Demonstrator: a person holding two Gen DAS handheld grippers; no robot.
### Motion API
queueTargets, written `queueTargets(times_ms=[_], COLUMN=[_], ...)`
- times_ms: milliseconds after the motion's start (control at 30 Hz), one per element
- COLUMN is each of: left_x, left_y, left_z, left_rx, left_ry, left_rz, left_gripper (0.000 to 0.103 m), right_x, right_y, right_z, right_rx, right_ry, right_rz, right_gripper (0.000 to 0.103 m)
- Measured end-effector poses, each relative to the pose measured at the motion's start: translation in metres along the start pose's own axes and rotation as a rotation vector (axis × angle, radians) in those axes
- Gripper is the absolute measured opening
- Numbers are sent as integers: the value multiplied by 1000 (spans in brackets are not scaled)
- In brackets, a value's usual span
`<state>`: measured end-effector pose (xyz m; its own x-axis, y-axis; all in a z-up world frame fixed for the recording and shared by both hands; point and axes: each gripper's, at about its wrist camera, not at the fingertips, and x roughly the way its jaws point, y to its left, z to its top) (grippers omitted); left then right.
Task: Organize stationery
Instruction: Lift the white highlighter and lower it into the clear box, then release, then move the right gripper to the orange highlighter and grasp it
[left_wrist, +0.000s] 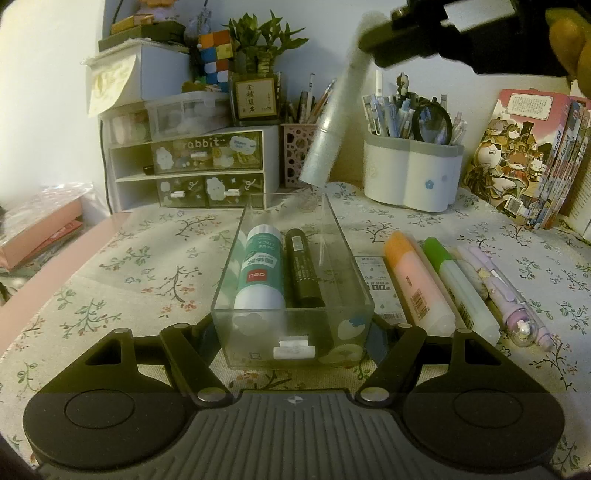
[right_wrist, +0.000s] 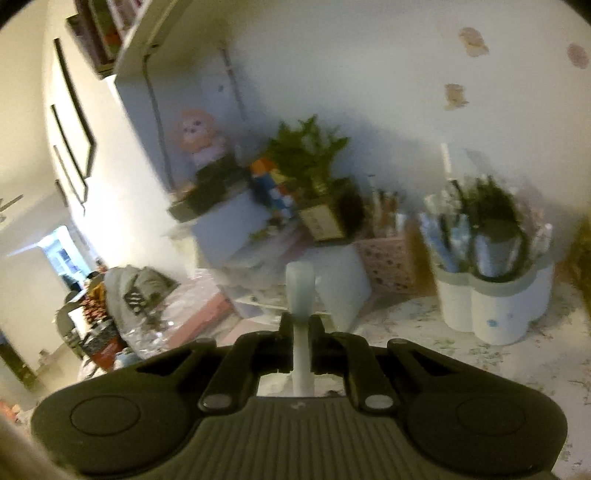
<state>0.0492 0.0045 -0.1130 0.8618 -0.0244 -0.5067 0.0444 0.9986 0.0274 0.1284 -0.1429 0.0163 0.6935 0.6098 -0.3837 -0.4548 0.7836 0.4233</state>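
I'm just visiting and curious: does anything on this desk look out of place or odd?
Only the whitish pen: it hangs tilted in the air above the clear box, pinched at its top end by the right gripper. Everything else lies tidy.

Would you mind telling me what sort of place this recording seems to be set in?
Most likely a home study desk: a floral tablecloth covers it, pen holders stand full at the back, and small drawer organisers, a potted plant and illustrated books line the wall.
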Motion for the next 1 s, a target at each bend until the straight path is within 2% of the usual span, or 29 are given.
queueTargets(times_ms=[167, 267, 433, 633, 800, 933, 1000], left_x=[0, 1, 1, 1, 1, 1, 1], left_y=[0, -1, -2, -1, -2, -2, -2], left_z=[0, 0, 0, 0, 0, 0, 0], left_rx=[0, 2, 8, 9, 10, 10, 10], left_ry=[1, 2, 4, 4, 4, 5, 4], left_rz=[0, -3, -8, -8, -8, -8, -7], left_gripper=[73, 73, 73, 73, 73, 73, 73], right_x=[6, 19, 44, 55, 74, 75, 67], right_y=[6, 7, -1, -22, -18, -24, -30], right_z=[-6, -16, -39, -43, -41, -43, -42], right_rx=[5, -6, 22, 96, 57, 88, 99], right_ry=[60, 132, 232, 243, 299, 295, 271], right_rz=[108, 136, 105, 72, 28, 5, -18], right_gripper=[6, 6, 6, 8, 11, 12, 19])
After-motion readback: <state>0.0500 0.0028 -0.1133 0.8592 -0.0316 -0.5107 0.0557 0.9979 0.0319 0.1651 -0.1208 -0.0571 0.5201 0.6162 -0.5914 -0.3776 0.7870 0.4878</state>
